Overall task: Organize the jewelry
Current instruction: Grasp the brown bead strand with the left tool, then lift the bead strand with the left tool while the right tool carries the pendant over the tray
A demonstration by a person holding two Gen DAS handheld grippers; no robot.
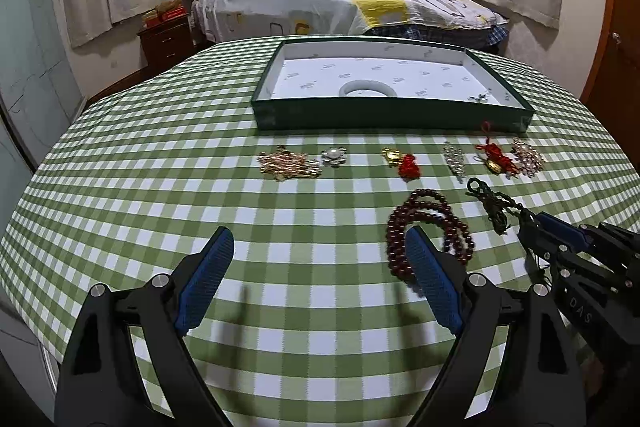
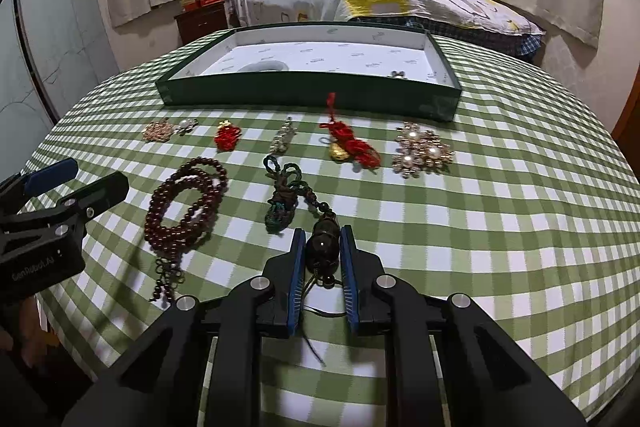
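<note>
Two grippers at work: left gripper (image 1: pixel 320 251) hangs spread wide over the checked cloth by the bead bracelet (image 2: pixel 188 199), gripping nothing, while the right gripper (image 2: pixel 323 247) is clamped on the dark pendant (image 2: pixel 322 247), its braided cord (image 2: pixel 286 195) trailing on the table. Pickup step, I reckon; next it needs lifting and carrying to the green tray (image 2: pixel 304 97).

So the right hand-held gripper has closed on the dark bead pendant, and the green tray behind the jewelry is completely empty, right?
Not quite. The right hand-held gripper is shut on the dark bead pendant, but the green tray isn't empty: the left wrist view shows a pale bangle and a small metal piece already inside.
</note>
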